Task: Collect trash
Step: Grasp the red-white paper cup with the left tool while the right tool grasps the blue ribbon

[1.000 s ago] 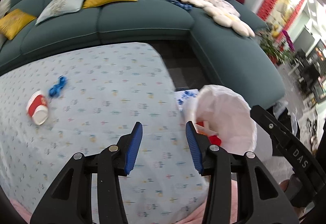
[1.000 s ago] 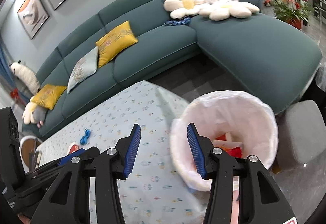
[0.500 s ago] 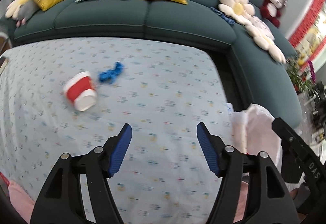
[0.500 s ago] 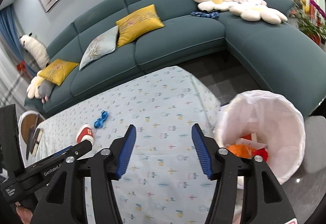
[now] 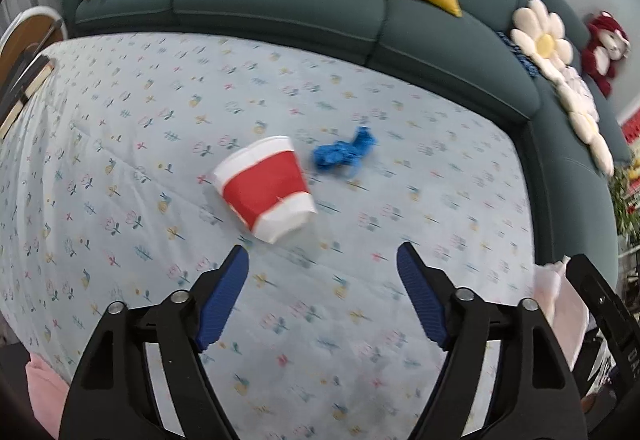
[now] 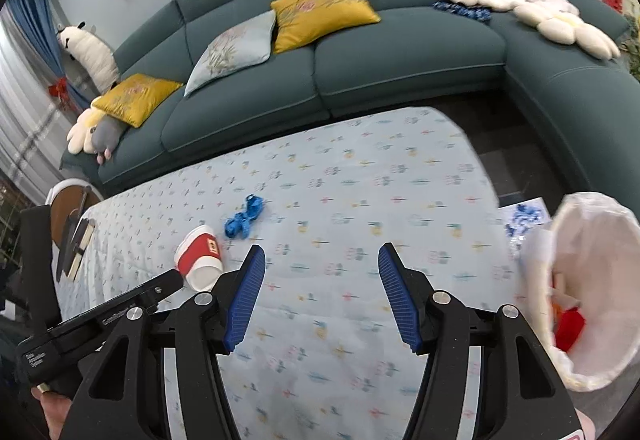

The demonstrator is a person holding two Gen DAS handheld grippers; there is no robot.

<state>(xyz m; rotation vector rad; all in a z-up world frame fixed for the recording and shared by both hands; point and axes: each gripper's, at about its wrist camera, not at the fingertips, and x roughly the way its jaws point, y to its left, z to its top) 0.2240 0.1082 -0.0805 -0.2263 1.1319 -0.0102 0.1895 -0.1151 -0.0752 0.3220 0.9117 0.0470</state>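
A red and white paper cup lies on its side on the flowered tablecloth. Just beyond it lies a crumpled blue scrap. My left gripper hovers just short of the cup, its jaws opening, nothing between them. My right gripper stands open over the cloth's middle, empty, to the right of both pieces. A white-lined trash bin with red and orange trash inside stands off the table's right end.
A teal corner sofa with yellow and pale cushions, flower pillows and plush toys wraps the table's far side. A round side table with books stands at the left end. Dark floor shows between table and sofa.
Both grippers swung left, away from the bin and over the table. The cup and blue scrap now sit close ahead of the left gripper. Both grippers' jaws have widened.
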